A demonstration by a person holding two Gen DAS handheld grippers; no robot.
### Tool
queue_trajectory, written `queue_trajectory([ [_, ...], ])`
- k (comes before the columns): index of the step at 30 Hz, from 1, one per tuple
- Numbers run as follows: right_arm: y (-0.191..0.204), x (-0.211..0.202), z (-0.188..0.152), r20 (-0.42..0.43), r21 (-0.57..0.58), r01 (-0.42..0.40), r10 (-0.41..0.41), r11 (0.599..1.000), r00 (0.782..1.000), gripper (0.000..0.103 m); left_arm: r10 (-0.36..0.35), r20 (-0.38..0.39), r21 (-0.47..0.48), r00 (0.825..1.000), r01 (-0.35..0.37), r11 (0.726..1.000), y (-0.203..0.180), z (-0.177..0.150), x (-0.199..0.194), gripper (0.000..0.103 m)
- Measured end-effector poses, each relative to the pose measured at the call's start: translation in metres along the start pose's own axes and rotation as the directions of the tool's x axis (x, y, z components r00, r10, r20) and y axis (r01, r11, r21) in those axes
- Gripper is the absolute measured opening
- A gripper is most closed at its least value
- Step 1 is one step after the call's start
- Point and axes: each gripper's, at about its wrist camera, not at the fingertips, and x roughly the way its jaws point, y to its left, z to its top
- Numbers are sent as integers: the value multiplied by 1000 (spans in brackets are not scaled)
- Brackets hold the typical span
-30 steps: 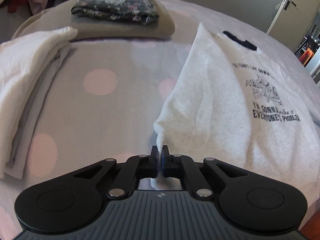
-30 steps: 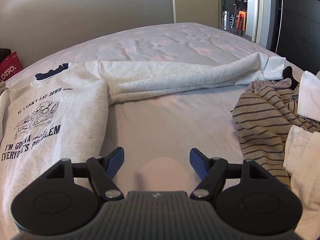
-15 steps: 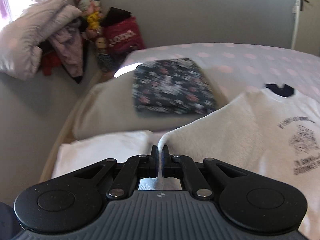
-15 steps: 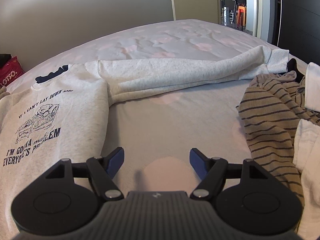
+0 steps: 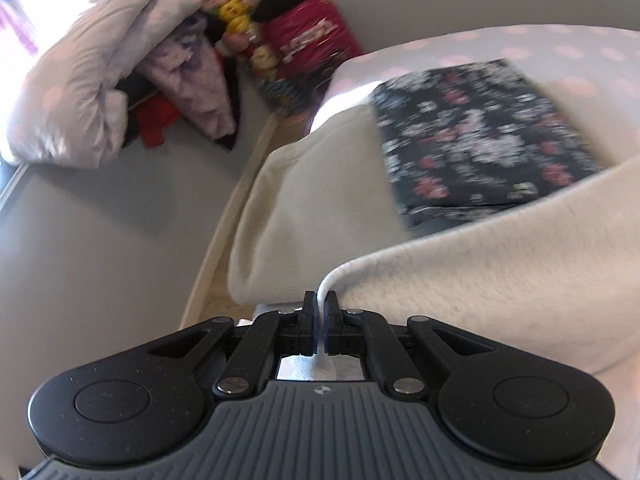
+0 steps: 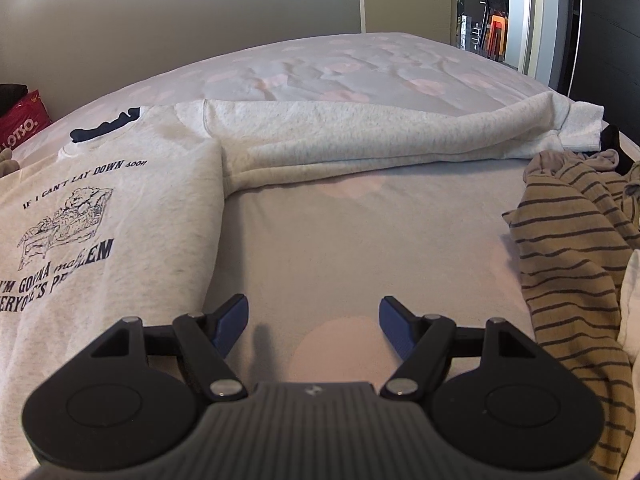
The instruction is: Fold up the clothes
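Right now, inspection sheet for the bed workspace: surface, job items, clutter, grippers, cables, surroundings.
Surface: bed sheet, pale with pink dots, lightly wrinkled at the far end.
Job's things: grey printed sweatshirt lying print side up, one sleeve stretched sideways; floral folded garment stacked on a cream folded one.
Clutter: striped top, crumpled beside the sleeve cuff.
Grippers: left gripper shut on a sweatshirt edge, lifted; right gripper open, empty, over bare sheet.
Cables: nothing seen.
Surroundings: red bag, soft toys, bundled bedding on the floor; open doorway.
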Motion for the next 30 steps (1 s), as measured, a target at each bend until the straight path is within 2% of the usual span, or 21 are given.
queue_trajectory([
  [3,1,2,2,12,3,-6,6,1000,1000,75,34,-40,-19,999,-34,999,6,-3,26,1],
  [8,3,9,2,-3,-9,-18,18,1000,1000,75,111,-54,-20,992,-112,993,9,-9,55,1],
  [12,0,9,2,-3,13,-18,18,1000,1000,75,122,-57,-16,991,-123,992,-1,-11,64,2],
  [15,-2,9,2,-7,25,-18,19,1000,1000,75,133,-19,18,991,-133,991,-9,-14,57,16],
  [17,-2,9,2,-6,26,-23,23,999,1000,75,125,10,-1,992,-125,992,-10,-14,46,19],
  [19,-3,7,3,-1,28,-30,30,999,1000,75,123,47,-2,991,-123,992,-13,-14,31,39],
  [21,-4,5,3,6,35,-33,33,999,999,75,130,103,-2,986,-130,991,-20,-16,8,48],
  [25,-9,0,3,16,62,-35,34,997,999,75,-33,150,-14,988,35,999,-37,-25,-47,47],
  [28,-14,-5,2,16,84,-41,40,996,999,75,-175,166,10,970,176,984,-69,-47,-92,47],
  [30,-17,-9,2,15,92,-40,39,995,999,75,-270,134,24,954,269,963,-94,-67,-114,45],
])
